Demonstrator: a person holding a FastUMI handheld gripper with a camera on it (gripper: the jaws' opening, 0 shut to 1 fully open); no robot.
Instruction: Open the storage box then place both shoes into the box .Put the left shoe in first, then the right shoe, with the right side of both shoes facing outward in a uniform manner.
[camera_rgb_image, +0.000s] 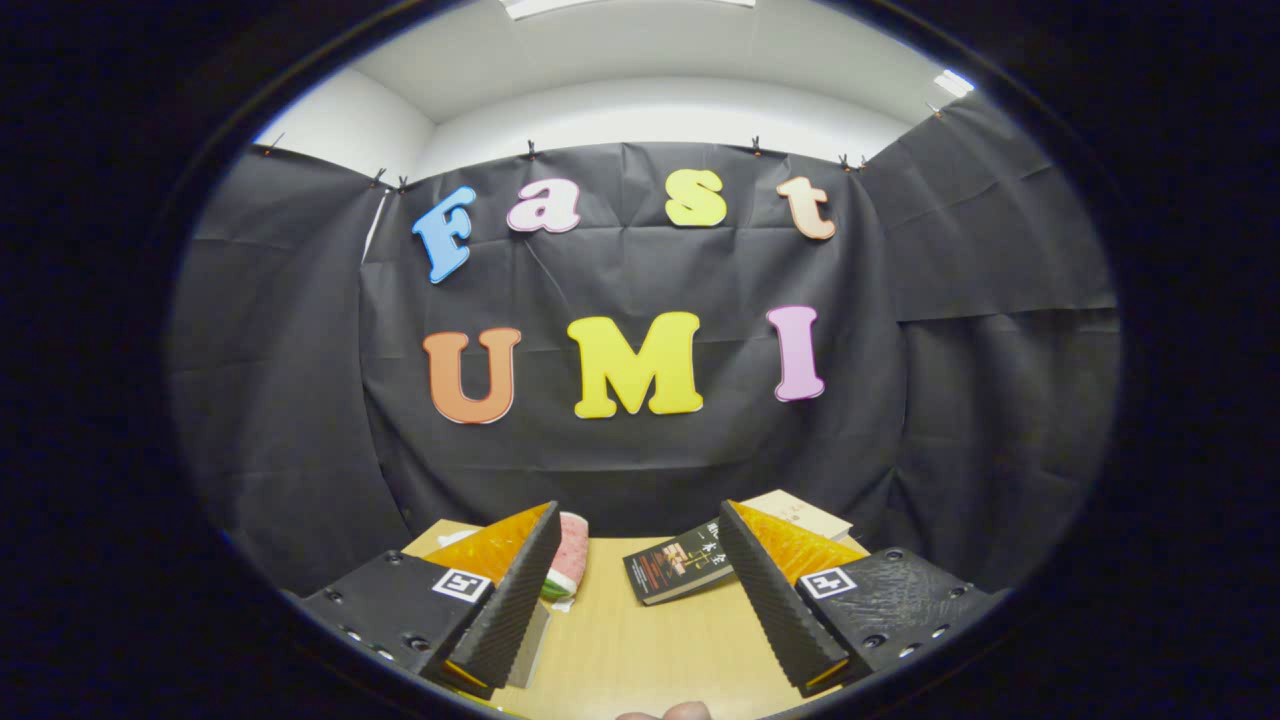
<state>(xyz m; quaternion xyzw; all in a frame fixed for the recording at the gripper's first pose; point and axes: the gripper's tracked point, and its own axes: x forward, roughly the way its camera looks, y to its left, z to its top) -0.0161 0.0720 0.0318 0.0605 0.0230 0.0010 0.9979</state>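
Black-cloth booth, tan table under your gripper, fingers spread wide, nothing between them.

No shoes or storage box visible here. A dark book lies just ahead, a watermelon-slice object beyond the left finger. Expect shoes light and soft-sided: pinch the heel collar.

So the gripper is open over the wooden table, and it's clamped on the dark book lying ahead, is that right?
Not quite. The gripper view shows the gripper open over the wooden table, but it holds nothing: the dark book lies untouched on the table beyond the fingers.
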